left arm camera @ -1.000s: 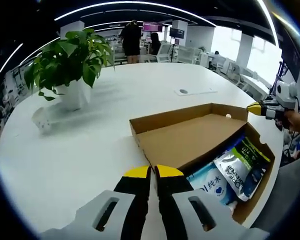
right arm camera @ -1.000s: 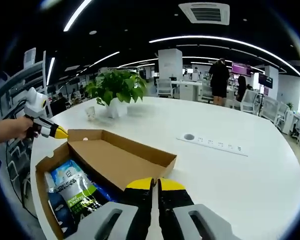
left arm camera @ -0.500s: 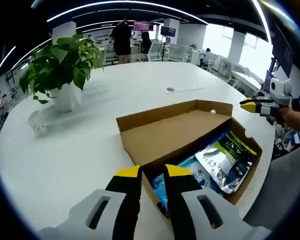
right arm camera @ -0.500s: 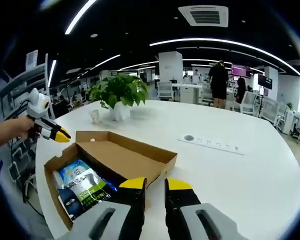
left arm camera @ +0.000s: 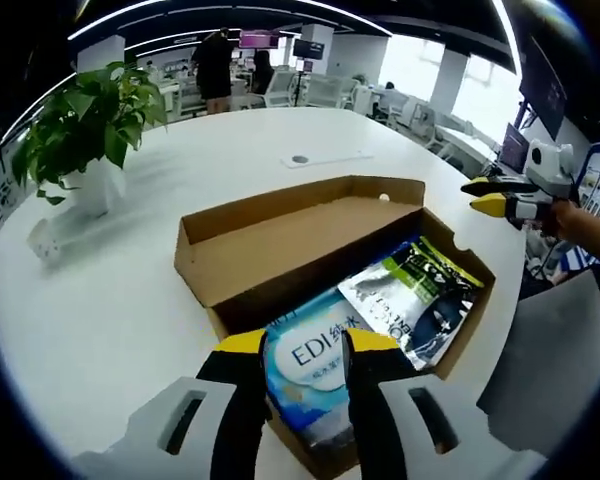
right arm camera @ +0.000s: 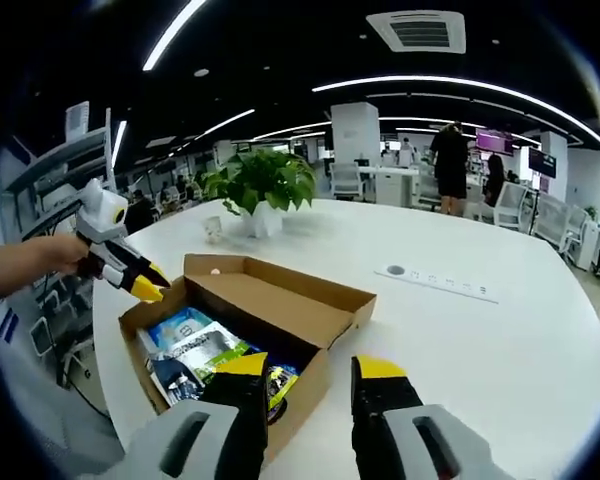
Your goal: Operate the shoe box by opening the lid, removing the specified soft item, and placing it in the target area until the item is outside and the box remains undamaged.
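1. The left tongs (left arm camera: pixel 298 343) are open, jaws apart, poised over the near end of the box (left arm camera: pixel 280 255). The blue pack (left arm camera: pixel 312 370) shows between the jaw tips; contact cannot be confirmed.
2. The right tongs (right arm camera: pixel 314 368) are open and empty, at the box's near edge in the right gripper view. In the left gripper view they appear at the far right (left arm camera: pixel 490 195), held by a hand (left arm camera: pixel 585 225) just beyond the box's far end.
3. The box lies on the white surface (left arm camera: pixel 130 300). Its cardboard lid (left arm camera: pixel 280 235) covers one long half of the interior; the other half is exposed.
4. The exposed half holds the blue pack, marked "EDI", and a green-and-silver pack (left arm camera: pixel 415 295) beside it. Both packs are inside the box.
5. A potted plant (left arm camera: pixel 80 125) stands well apart from the box. A socket plate (left arm camera: pixel 310 158) lies flush in the surface beyond the box.
6. People (right arm camera: pixel 450 160) stand in the office background.
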A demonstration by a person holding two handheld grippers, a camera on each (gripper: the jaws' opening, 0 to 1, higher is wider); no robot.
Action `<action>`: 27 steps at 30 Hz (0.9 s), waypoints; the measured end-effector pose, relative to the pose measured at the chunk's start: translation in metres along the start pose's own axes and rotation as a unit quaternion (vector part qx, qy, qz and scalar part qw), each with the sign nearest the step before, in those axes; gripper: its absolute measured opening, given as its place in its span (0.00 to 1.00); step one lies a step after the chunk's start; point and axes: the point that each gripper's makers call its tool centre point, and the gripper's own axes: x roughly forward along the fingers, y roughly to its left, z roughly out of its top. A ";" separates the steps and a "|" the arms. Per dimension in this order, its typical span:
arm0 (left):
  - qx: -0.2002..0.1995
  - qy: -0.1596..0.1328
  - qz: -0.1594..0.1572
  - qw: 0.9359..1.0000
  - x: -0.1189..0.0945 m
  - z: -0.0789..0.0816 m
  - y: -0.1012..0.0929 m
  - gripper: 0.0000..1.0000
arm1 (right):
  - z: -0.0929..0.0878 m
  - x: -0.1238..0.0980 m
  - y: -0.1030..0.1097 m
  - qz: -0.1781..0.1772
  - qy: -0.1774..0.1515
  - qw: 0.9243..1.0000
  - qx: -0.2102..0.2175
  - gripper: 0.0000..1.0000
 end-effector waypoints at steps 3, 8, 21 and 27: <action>0.004 0.011 -0.013 1.000 0.005 -0.007 -0.008 0.31 | -0.004 -0.004 0.006 0.006 0.004 1.000 -0.004 0.37; 0.006 0.035 -0.035 0.999 0.015 -0.021 -0.022 0.35 | -0.012 -0.011 0.017 0.017 0.010 1.000 -0.020 0.42; -0.066 0.032 -0.095 0.993 0.032 -0.023 -0.045 0.38 | -0.026 -0.029 0.040 0.037 0.015 0.999 -0.012 0.53; -0.089 0.035 -0.116 0.989 0.040 -0.022 -0.054 0.38 | -0.031 -0.035 0.045 0.039 0.017 0.999 -0.014 0.54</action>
